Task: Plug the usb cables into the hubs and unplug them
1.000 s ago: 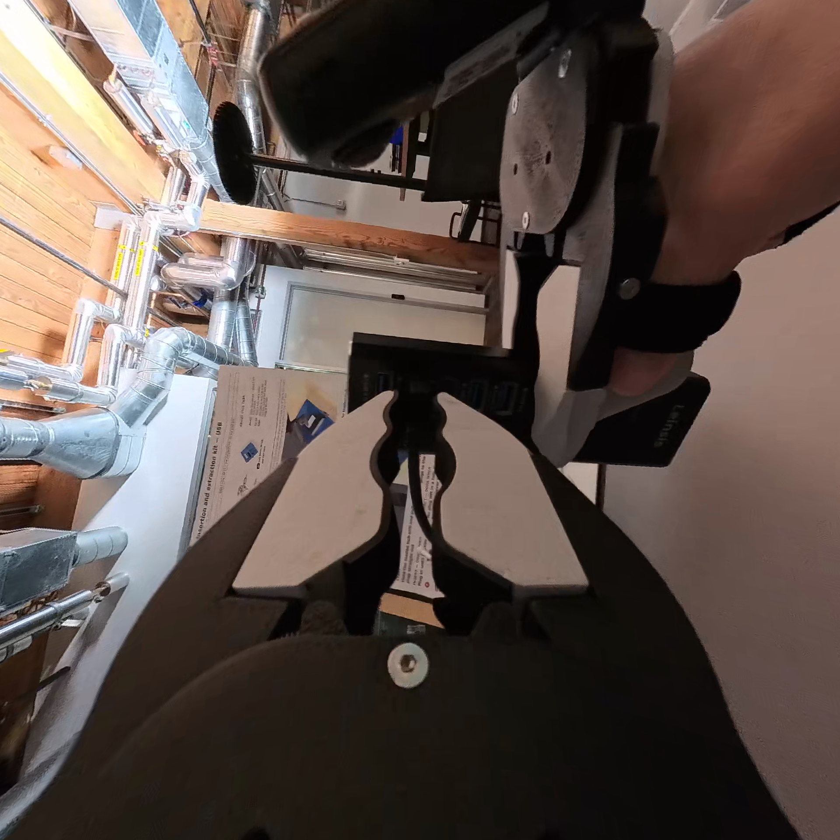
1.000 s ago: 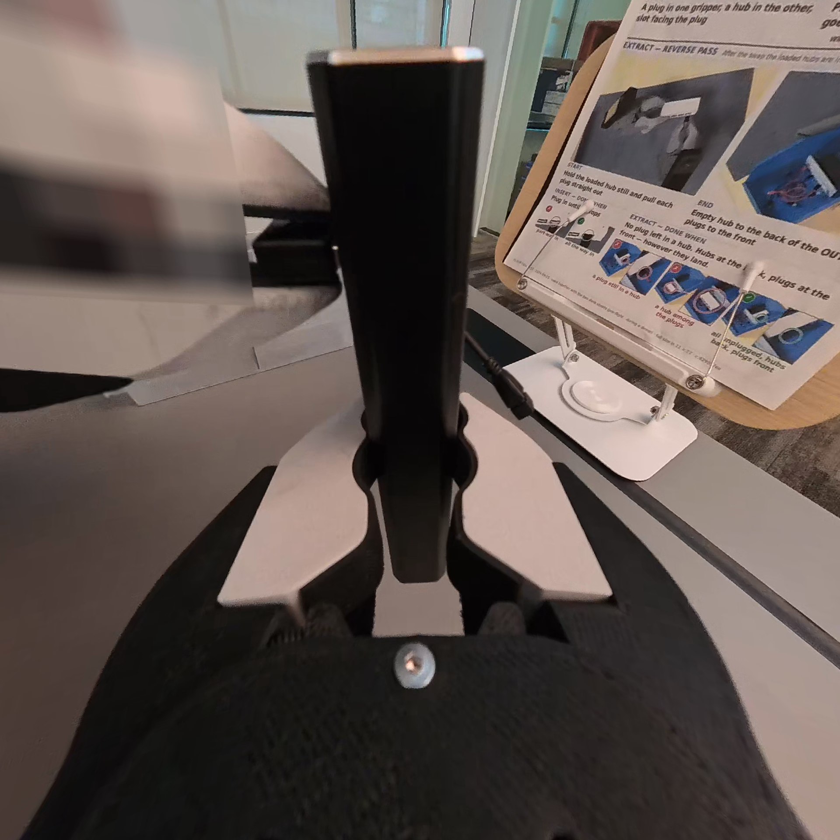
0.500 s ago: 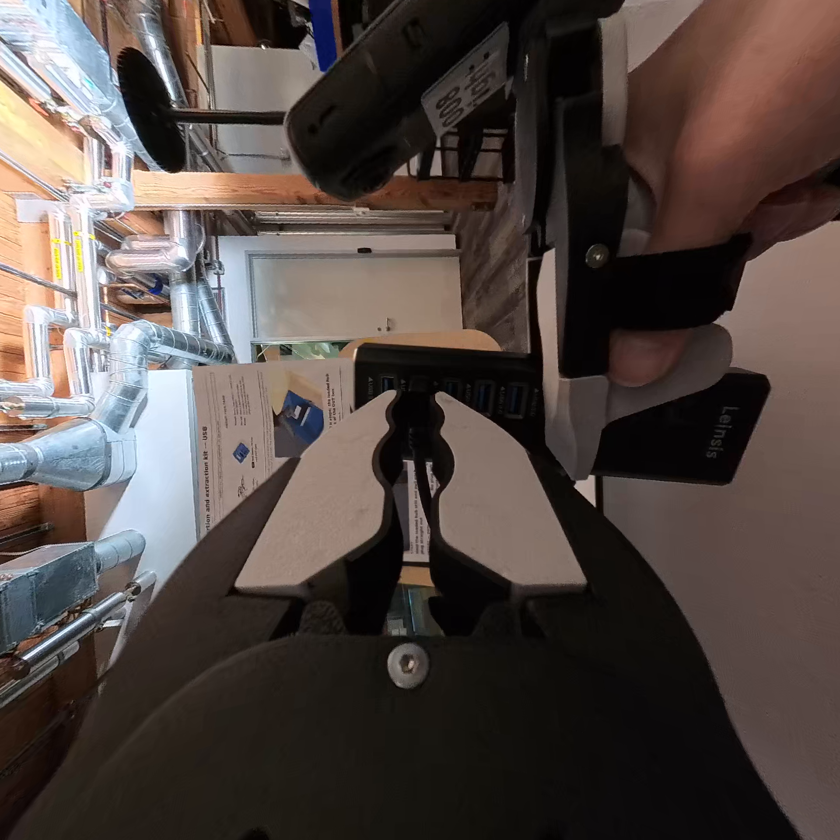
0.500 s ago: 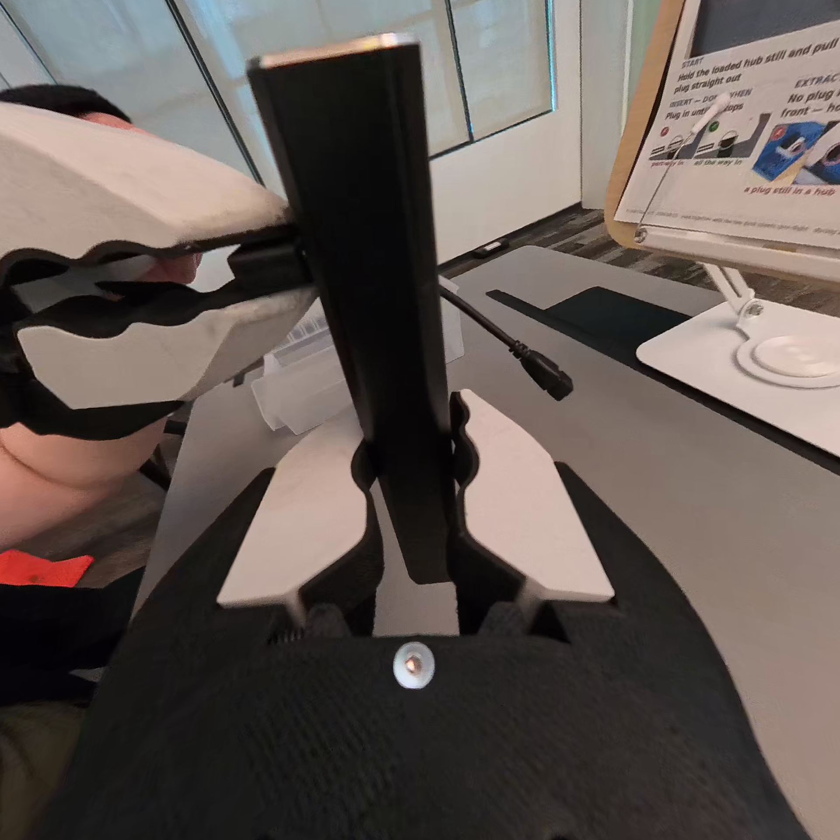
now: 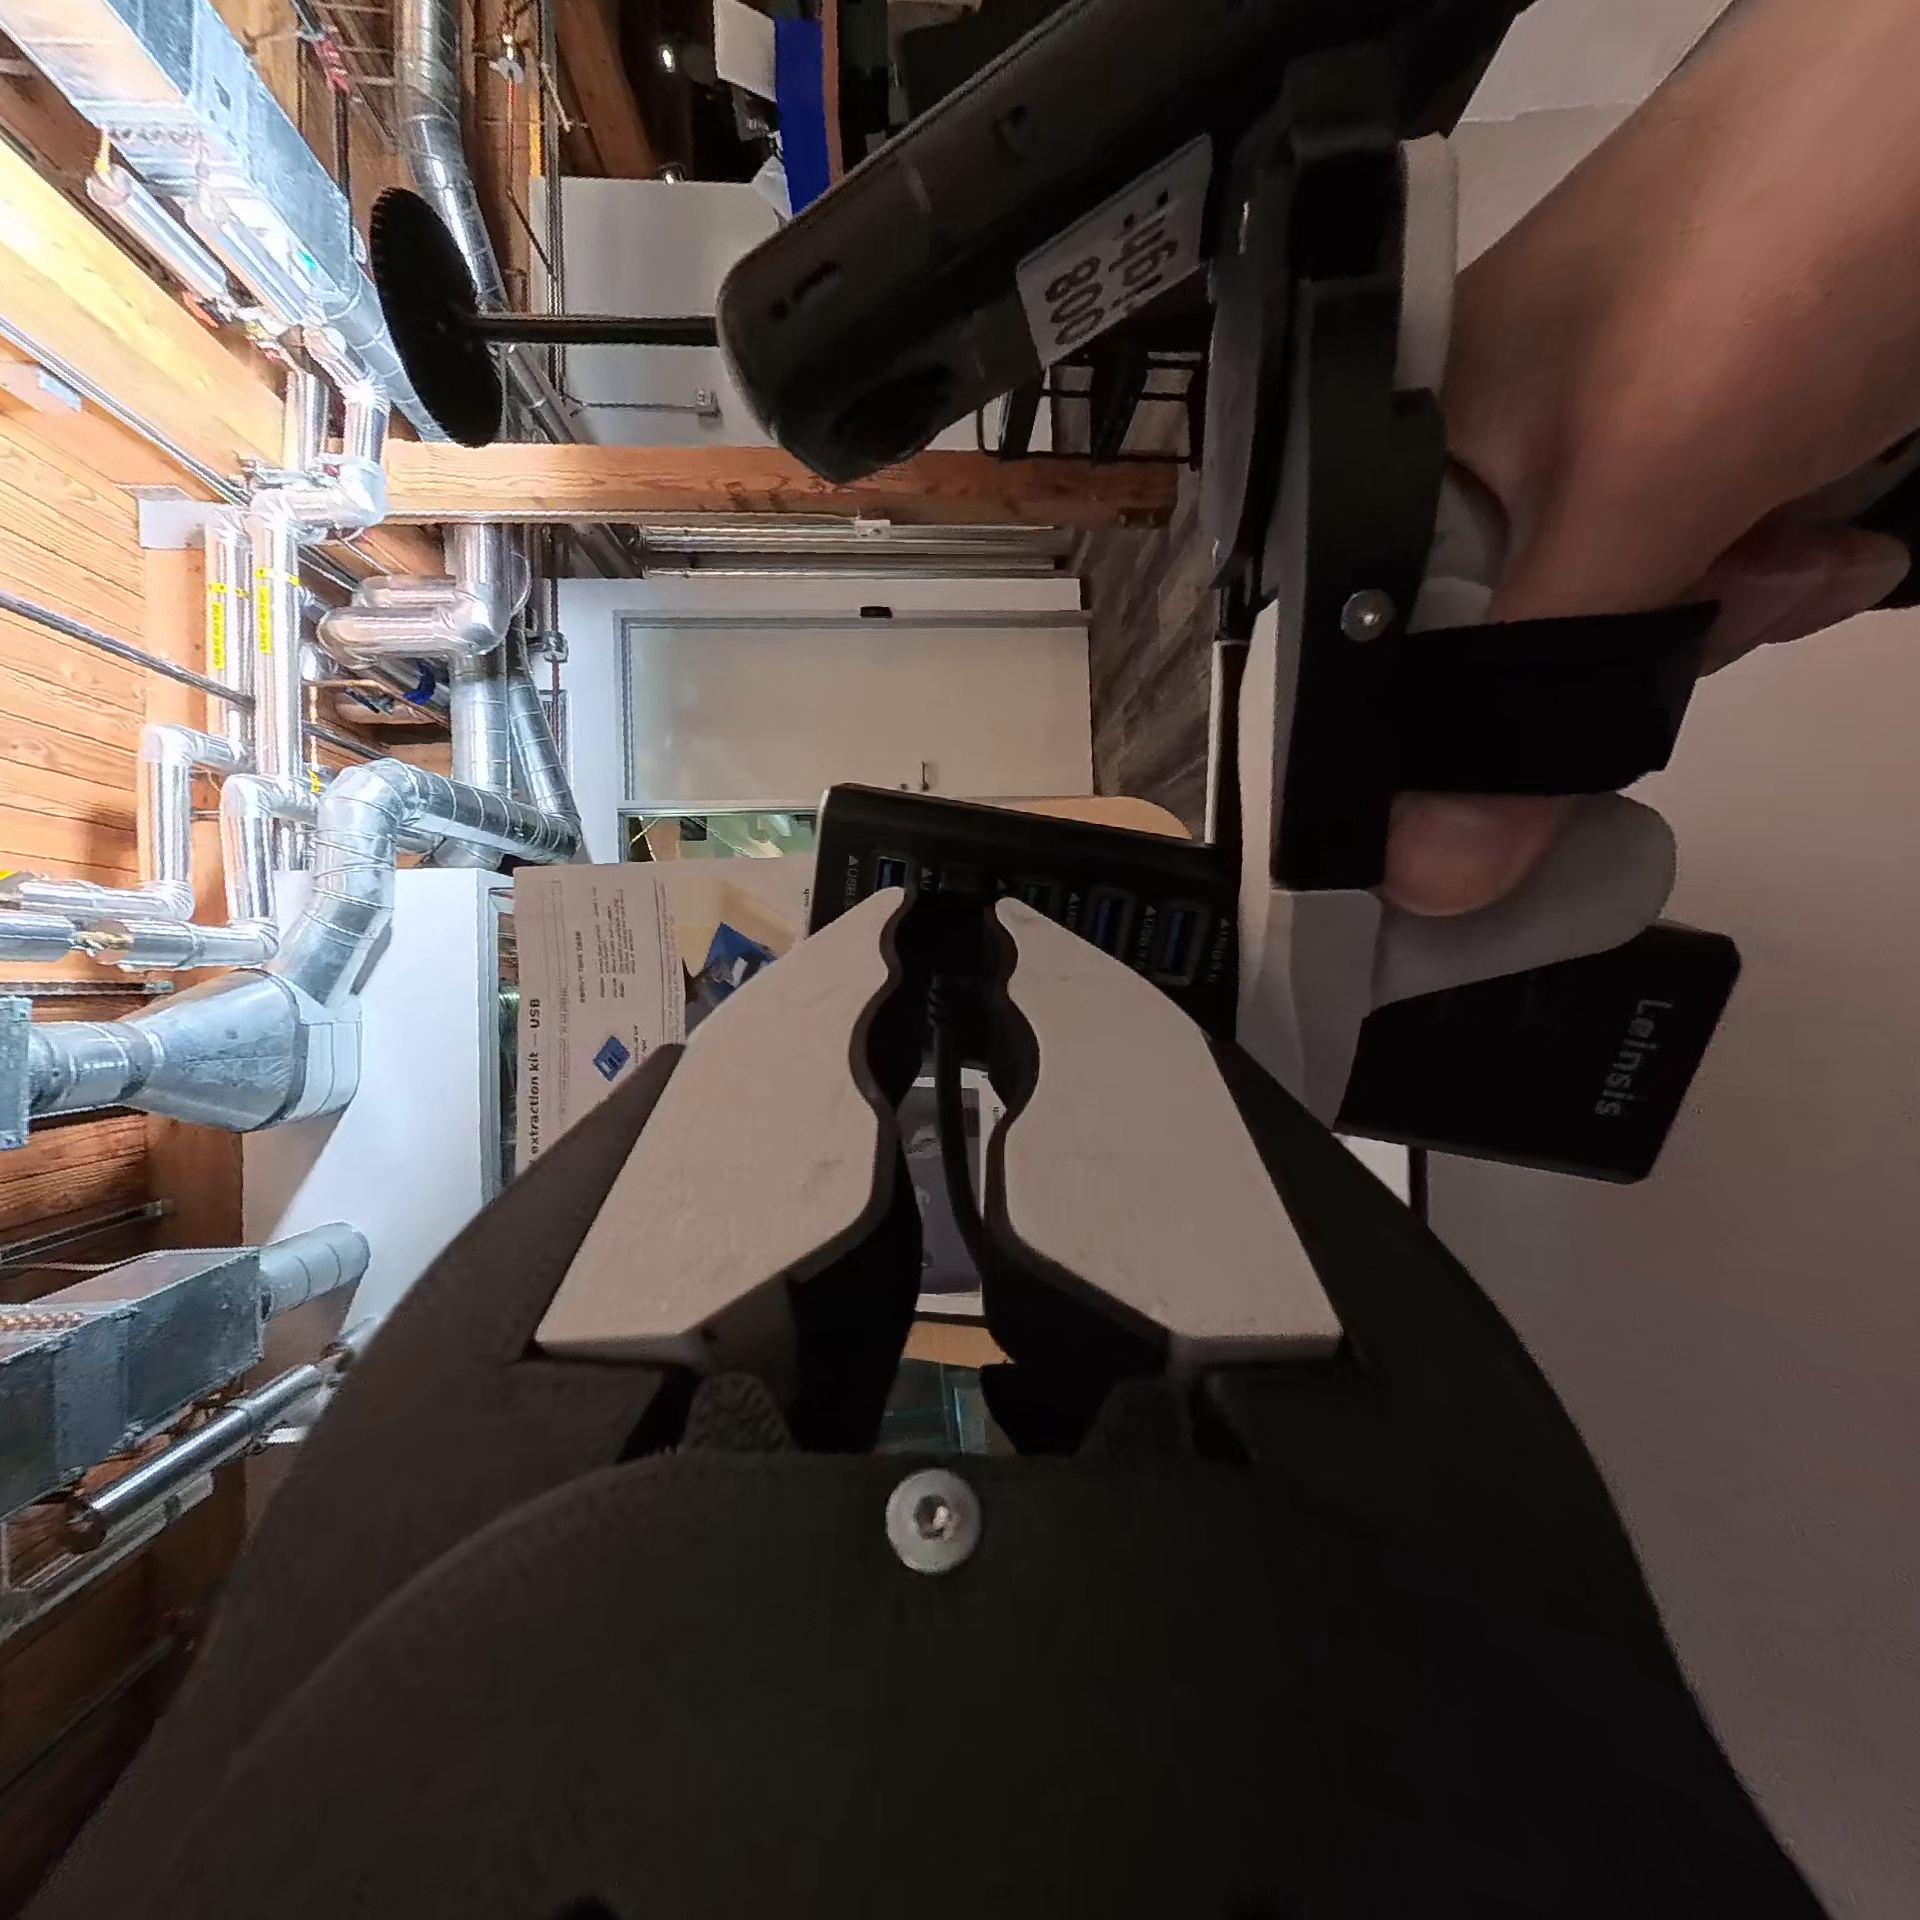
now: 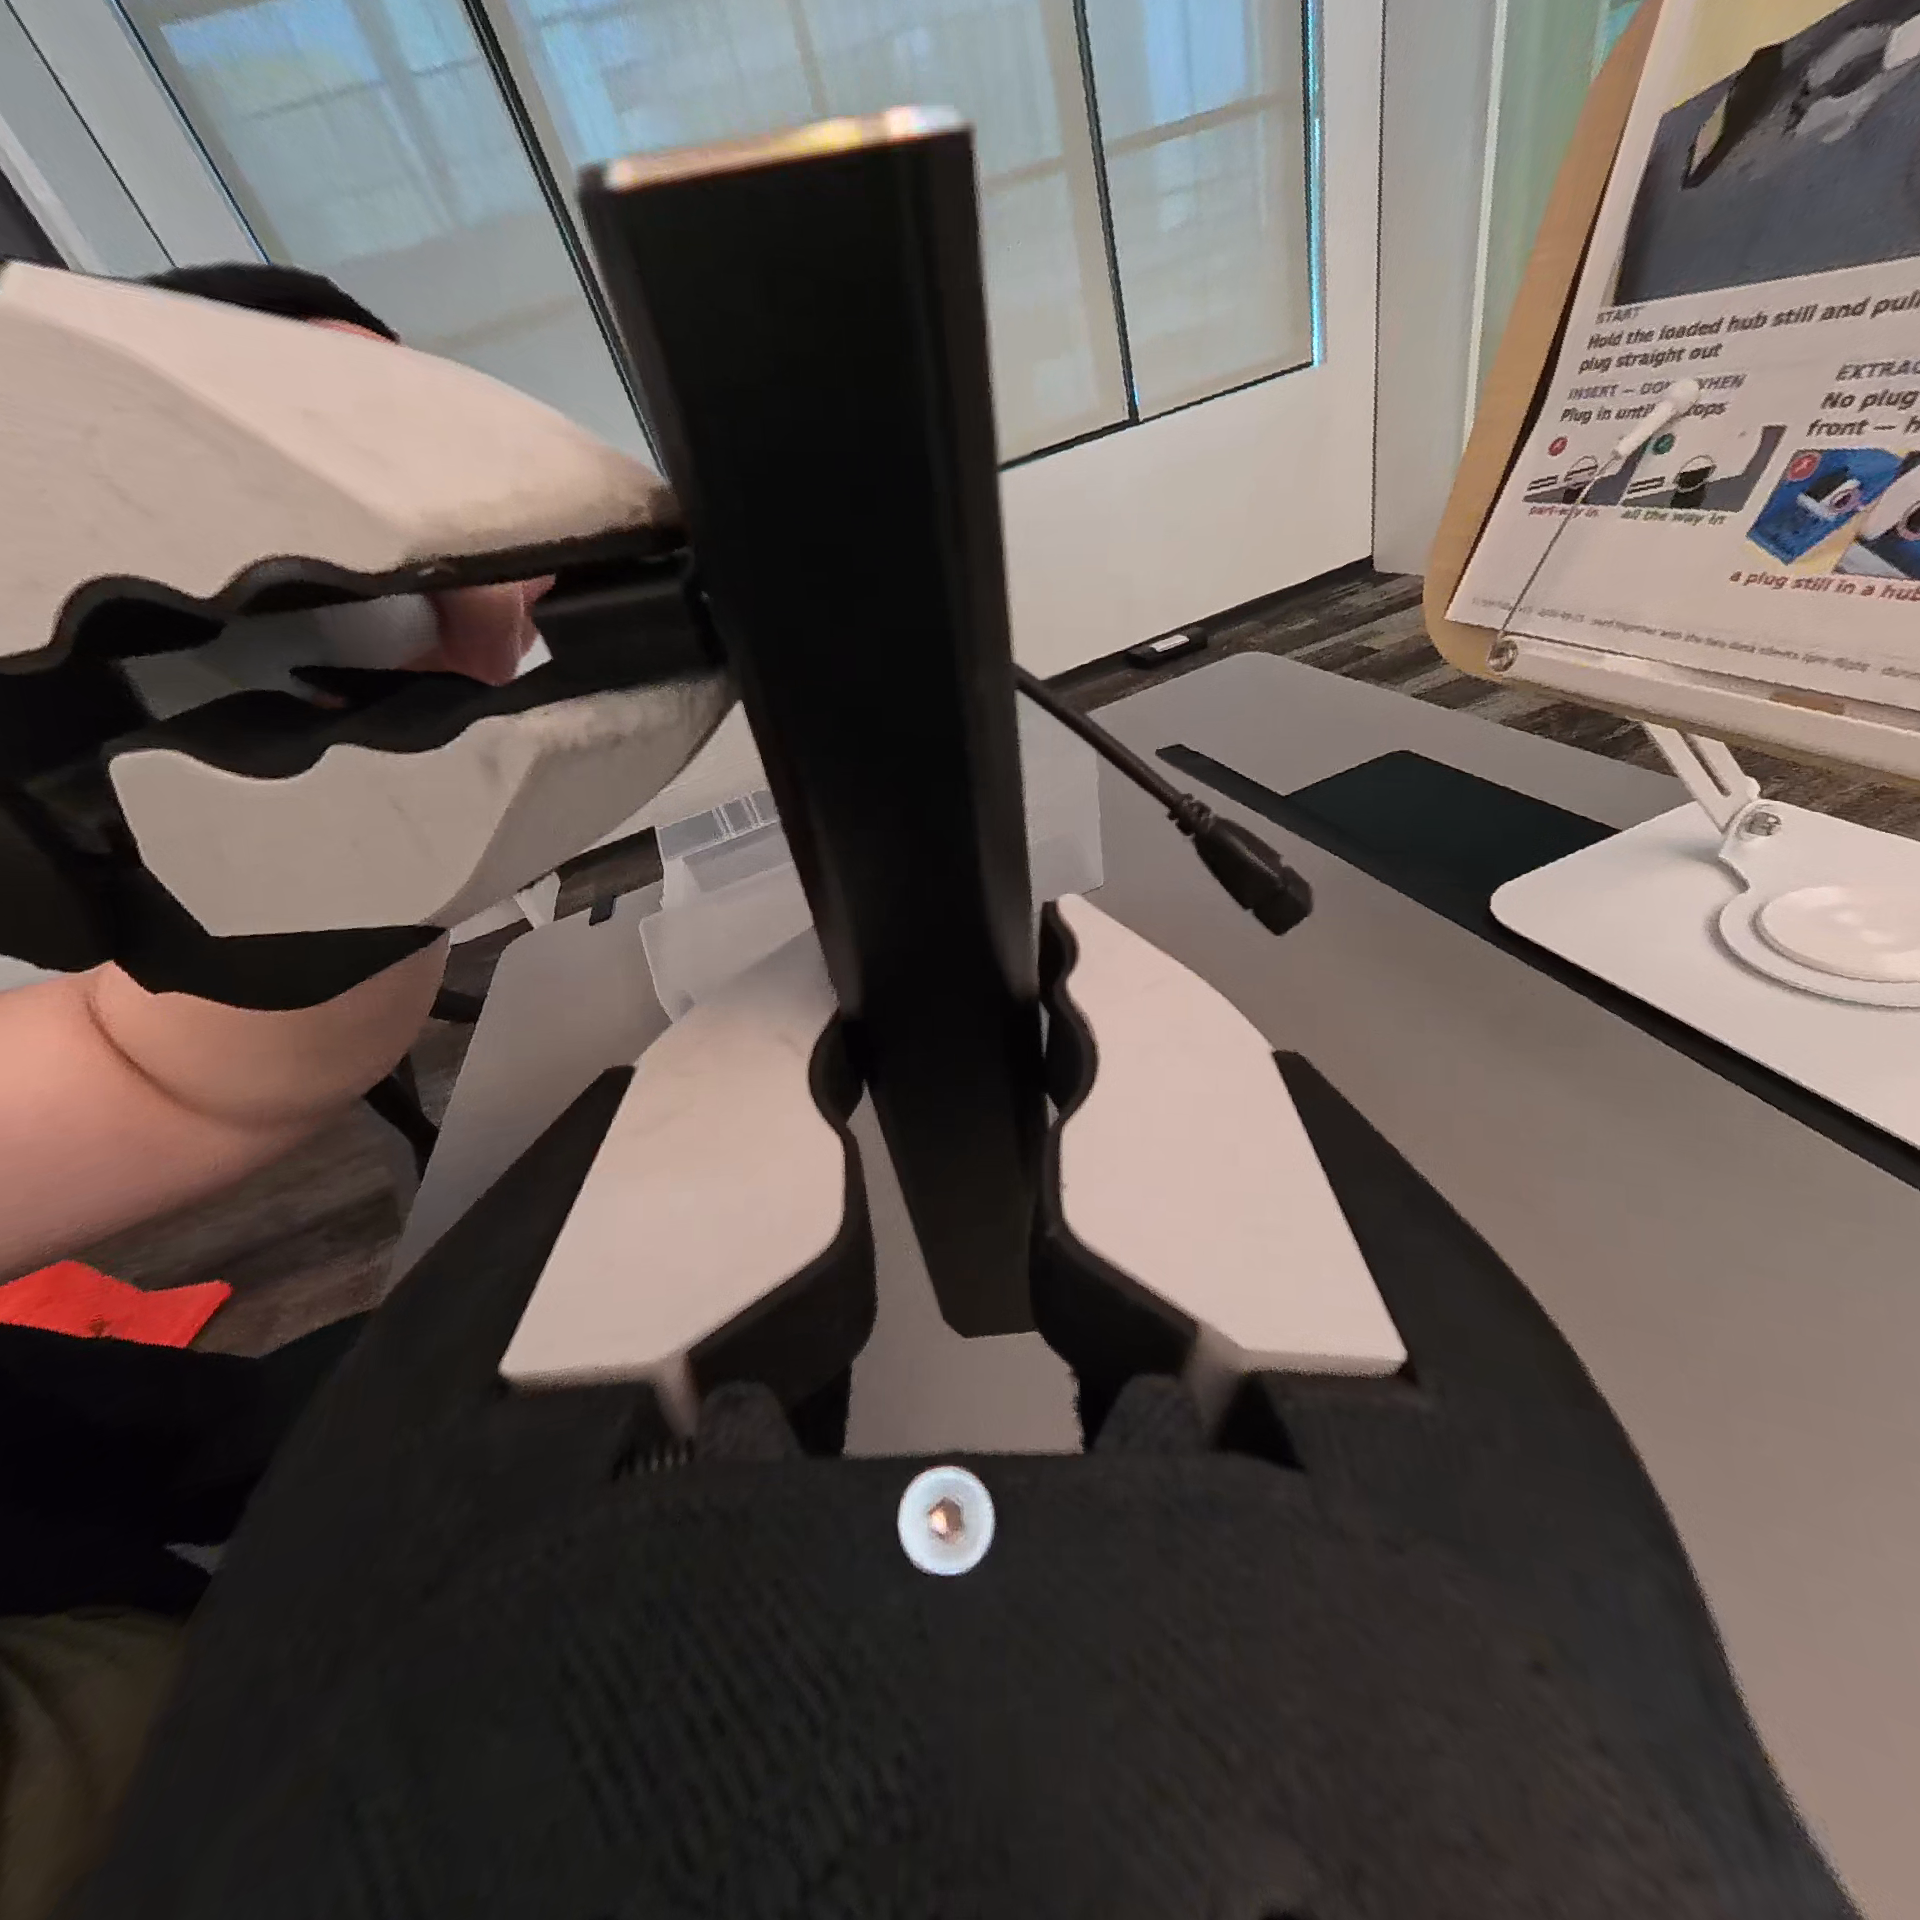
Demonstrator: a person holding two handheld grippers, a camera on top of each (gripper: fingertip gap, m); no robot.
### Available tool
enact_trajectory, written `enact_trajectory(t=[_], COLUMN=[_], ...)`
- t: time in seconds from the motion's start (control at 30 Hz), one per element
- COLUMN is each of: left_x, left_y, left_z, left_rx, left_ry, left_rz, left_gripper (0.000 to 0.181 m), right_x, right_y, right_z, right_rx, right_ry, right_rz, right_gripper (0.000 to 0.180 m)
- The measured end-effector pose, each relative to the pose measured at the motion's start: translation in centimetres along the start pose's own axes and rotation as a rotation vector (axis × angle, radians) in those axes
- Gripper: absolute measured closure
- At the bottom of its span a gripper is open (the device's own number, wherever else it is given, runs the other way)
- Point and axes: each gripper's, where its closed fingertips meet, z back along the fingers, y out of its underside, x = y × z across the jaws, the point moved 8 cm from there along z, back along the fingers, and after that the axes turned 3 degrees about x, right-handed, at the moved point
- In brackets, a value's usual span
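Silver ducts and timber beams filled the background of the left wrist view, which was rolled on its side. Against them the left gripper (image 5: pixel 948 914) was clenched on a black USB plug (image 5: pixel 958 940), its tip meeting a port in the row of blue sockets on the black hub (image 5: pixel 1023 883). Half a second before, the hub sat slightly farther from the fingertips; the gap had closed, so I judged the plug was being seated. Beyond the hub, the right gripper (image 5: pixel 1320 935) clamped its far end.

Tall windows and a grey table (image 6: pixel 1455 1091) lay behind the hub (image 6: pixel 852 623) in the right wrist view. The right gripper (image 6: pixel 951 1049) grasped the hub upright; left of it, the left gripper (image 6: pixel 696 639) pressed the plug (image 6: pixel 613 629) against its side. Right of the hub, the hub's own lead (image 6: pixel 1226 842) dangled free above the table.
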Motion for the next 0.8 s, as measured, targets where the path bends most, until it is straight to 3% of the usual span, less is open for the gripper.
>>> enact_trajectory(t=[0.43,0.53,0.7,0.8], left_x=[0.37,0.37,0.59,0.75], left_y=[-0.05,0.06,0.45,0.56], left_z=[0.01,-0.06,0.08,0.14], left_rx=[-0.002,0.01,0.002,0.001], left_ry=[-0.023,-0.024,-0.026,-0.021], left_rz=[0.003,0.011,0.05,0.061], left_gripper=[0.174,0.174,0.174,0.174], right_x=[0.02,-0.14,-0.12,-0.11], right_y=[-0.57,-0.6,-0.54,-0.59], right_z=[0.67,0.63,0.59,0.65], right_rx=[0.004,0.007,-0.002,-0.017], right_ry=[0.107,0.141,0.054,-0.015], right_rz=[0.079,0.091,0.047,0.049], right_gripper=[0.147,0.136,0.147,0.143])
